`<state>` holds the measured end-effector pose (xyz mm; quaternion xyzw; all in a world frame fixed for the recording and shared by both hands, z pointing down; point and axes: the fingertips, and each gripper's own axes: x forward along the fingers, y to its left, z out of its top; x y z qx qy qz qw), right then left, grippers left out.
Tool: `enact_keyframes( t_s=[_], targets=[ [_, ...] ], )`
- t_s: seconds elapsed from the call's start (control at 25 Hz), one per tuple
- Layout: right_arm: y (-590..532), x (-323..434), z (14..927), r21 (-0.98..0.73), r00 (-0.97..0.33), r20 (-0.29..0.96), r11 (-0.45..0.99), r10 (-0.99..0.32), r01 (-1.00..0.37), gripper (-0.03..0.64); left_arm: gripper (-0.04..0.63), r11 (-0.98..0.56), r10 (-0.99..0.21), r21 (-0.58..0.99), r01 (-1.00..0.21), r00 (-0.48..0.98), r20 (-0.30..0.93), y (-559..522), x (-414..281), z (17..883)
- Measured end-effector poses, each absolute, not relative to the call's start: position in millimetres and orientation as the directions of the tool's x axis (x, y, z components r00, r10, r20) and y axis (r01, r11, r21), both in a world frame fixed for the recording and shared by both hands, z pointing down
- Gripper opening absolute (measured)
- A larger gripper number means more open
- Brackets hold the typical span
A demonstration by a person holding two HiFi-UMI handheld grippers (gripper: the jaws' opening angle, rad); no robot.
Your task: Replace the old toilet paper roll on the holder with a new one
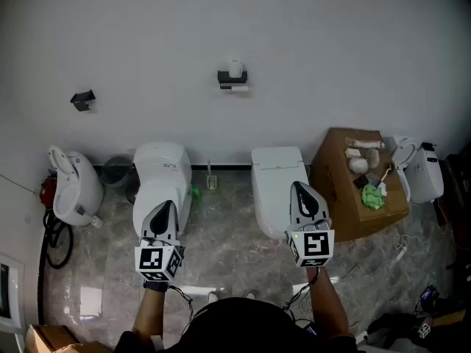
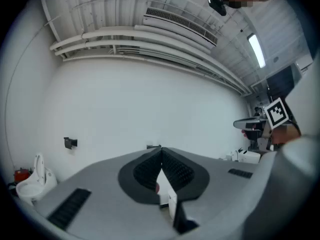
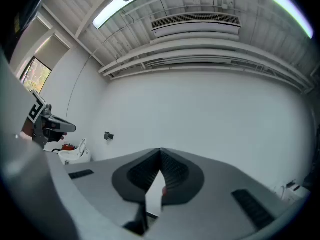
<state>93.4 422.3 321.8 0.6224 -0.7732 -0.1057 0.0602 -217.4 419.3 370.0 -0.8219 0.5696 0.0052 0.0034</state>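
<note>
Approach stage, nothing handled yet. Left gripper (image 1: pixel 165 206) and right gripper (image 1: pixel 297 188) are both closed, empty and level, well short of the wall. Holder (image 1: pixel 232 78) sits mid-wall with the old roll (image 1: pixel 235 68) on top. Next move likely: step in, open the jaws, lift the roll off. A spare may lie on the cardboard box (image 1: pixel 346 197); unclear.
</note>
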Motion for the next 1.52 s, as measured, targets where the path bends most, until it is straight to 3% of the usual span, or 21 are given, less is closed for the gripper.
enact_keyframes(
  t_s=[0.28, 0.84, 1.04, 1.12, 1.2, 1.32, 1.44, 1.52],
  targets=[
    [419, 87, 319, 0.195, -0.157, -0.085, 0.139, -0.984, -0.971, -0.006, 0.012, -0.383, -0.923, 0.0, -0.924, 0.382, -0.042, 410, -218, 360],
    [423, 74, 322, 0.162, -0.166, -0.083, 0.151, -0.983, -0.975, -0.001, 0.014, -0.411, -0.91, 0.005, -0.912, 0.41, -0.061, 411, -232, 358],
    [423, 79, 327, 0.16, -0.137, -0.068, 0.125, -0.988, -0.979, 0.099, 0.038, -0.42, -0.906, 0.024, -0.907, 0.417, -0.074, 414, -237, 362],
    [424, 78, 326, 0.158, -0.139, -0.074, 0.126, -0.988, -0.979, 0.131, 0.168, -0.427, -0.903, 0.049, -0.903, 0.422, -0.083, 415, -239, 362],
    [425, 71, 324, 0.159, -0.16, -0.09, 0.144, -0.983, -0.977, 0.181, 0.22, -0.429, -0.902, 0.057, -0.902, 0.423, -0.086, 415, -241, 363],
    [424, 55, 325, 0.161, -0.21, -0.101, 0.193, -0.972, -0.968, 0.329, 0.372, -0.399, -0.917, 0.015, -0.917, 0.398, -0.037, 408, -246, 376],
    [420, 42, 337, 0.138, -0.228, -0.062, 0.218, -0.972, -0.966, 0.472, 0.408, -0.357, -0.934, -0.018, -0.934, 0.357, 0.008, 400, -250, 387],
    [419, 35, 344, 0.123, -0.221, -0.039, 0.215, -0.975, -0.969, 0.483, 0.408, -0.36, -0.933, -0.006, -0.933, 0.36, -0.009, 401, -251, 383]
  ],
)
